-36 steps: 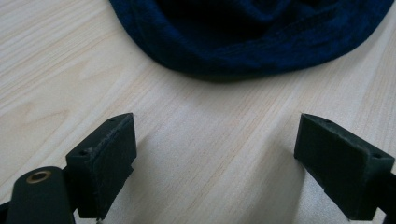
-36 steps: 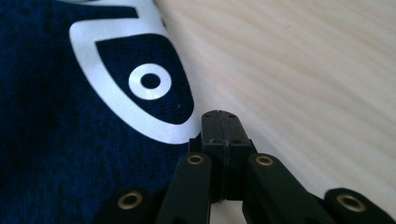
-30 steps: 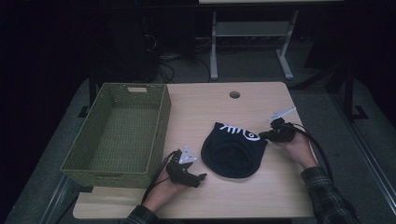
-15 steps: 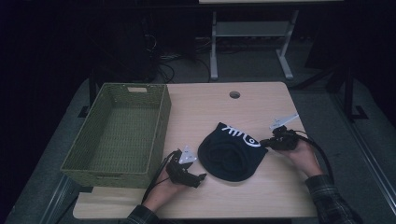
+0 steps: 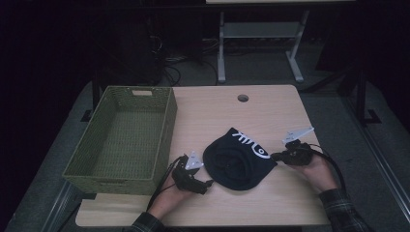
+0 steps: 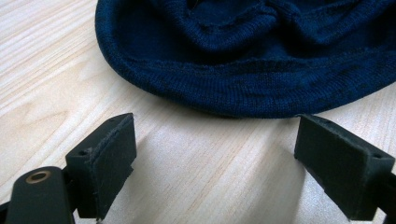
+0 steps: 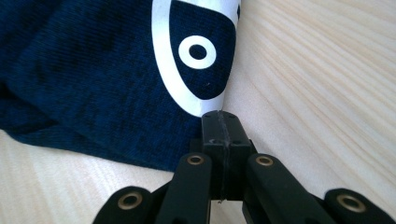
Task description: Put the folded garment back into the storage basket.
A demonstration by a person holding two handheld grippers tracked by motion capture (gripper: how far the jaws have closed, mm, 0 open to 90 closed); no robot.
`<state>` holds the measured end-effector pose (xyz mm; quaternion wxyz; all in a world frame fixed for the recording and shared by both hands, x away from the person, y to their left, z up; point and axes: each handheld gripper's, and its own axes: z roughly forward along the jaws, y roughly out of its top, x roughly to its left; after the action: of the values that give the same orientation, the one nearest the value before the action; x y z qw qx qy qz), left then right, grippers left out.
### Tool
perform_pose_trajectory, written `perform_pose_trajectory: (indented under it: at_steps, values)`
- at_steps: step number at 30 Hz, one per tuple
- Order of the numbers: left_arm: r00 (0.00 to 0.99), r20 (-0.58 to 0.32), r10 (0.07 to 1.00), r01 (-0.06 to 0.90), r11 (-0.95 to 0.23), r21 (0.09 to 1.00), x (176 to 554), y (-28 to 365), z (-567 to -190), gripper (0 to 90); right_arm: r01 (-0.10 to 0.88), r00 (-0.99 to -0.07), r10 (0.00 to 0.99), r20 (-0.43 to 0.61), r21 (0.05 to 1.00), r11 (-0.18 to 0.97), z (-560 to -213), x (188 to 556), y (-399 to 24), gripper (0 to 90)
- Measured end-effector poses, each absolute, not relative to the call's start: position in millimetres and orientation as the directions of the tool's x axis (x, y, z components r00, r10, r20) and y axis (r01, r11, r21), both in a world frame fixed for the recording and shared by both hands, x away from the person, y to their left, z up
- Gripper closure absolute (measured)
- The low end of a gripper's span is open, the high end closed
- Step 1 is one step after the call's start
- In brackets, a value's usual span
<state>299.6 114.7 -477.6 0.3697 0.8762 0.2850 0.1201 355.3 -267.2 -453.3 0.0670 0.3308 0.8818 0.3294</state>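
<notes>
Two tools work the dark hat, which has slid toward the desk front: right tool pinches its printed corner, left tool waits wide open beside the brim.

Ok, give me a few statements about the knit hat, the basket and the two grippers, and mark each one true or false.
1. The dark blue knit hat lies inside the green woven basket. False: it lies on the wooden table.
2. The right gripper is shut at the hat's edge. True.
3. The left gripper is clamped on the hat. False: it is open, short of the brim.
4. The basket holds nothing. True.
</notes>
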Motion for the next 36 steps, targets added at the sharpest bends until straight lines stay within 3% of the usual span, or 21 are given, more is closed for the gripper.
perform_pose_trajectory:
  at_steps: [3,8,9,11,16,18,19,21,25,30,36]
  values:
    - [0.809,-0.001,0.588,0.411,-0.564,0.716,299.6,114.7,-477.6,11.9,0.534,-0.764,0.637,0.098,0.652,0.539,-449.4,348.6,-272.6,89.3]
    - [0.810,-0.001,0.587,0.410,-0.565,0.716,299.8,114.7,-477.6,11.9,0.542,-0.738,0.668,0.096,0.674,0.502,-445.9,334.0,-279.6,80.7]
    - [0.810,-0.001,0.587,0.410,-0.565,0.716,299.8,114.7,-477.6,11.9,0.541,-0.729,0.679,0.091,0.684,0.489,-446.5,326.0,-284.0,74.6]
    - [0.810,-0.001,0.587,0.410,-0.565,0.716,299.8,114.7,-477.6,11.9,0.540,-0.723,0.685,0.085,0.688,0.485,-447.1,321.8,-285.8,71.9]
    - [0.810,0.000,0.586,0.410,-0.565,0.716,299.8,114.8,-477.5,11.9,0.559,-0.682,0.727,0.083,0.700,0.444,-454.2,298.5,-295.6,52.3]
    - [0.810,0.000,0.586,0.410,-0.565,0.716,299.8,114.8,-477.5,11.9,0.553,-0.677,0.733,0.068,0.703,0.446,-456.6,295.0,-296.7,48.8]
    - [0.810,0.000,0.586,0.410,-0.565,0.716,299.8,114.8,-477.5,11.9,0.556,-0.659,0.750,0.053,0.705,0.439,-461.0,288.1,-297.7,41.4]
    - [0.810,-0.001,0.587,0.410,-0.565,0.716,299.8,114.7,-477.6,11.9,0.553,-0.655,0.754,0.048,0.710,0.435,-463.0,285.0,-298.6,39.4]
    - [0.809,-0.002,0.588,0.414,-0.567,0.712,300.0,114.1,-477.0,12.1,0.556,-0.617,0.786,0.032,0.724,0.407,-470.0,274.6,-301.2,26.1]
    - [0.804,-0.003,0.595,0.434,-0.582,0.687,299.7,111.3,-473.6,13.5,0.561,-0.601,0.799,0.019,0.722,0.405,-476.4,271.4,-302.4,17.9]
    - [0.812,-0.016,0.584,0.457,-0.618,0.639,298.1,105.6,-465.3,13.8,0.568,-0.592,0.806,0.019,0.720,0.400,-480.5,272.3,-301.1,15.3]
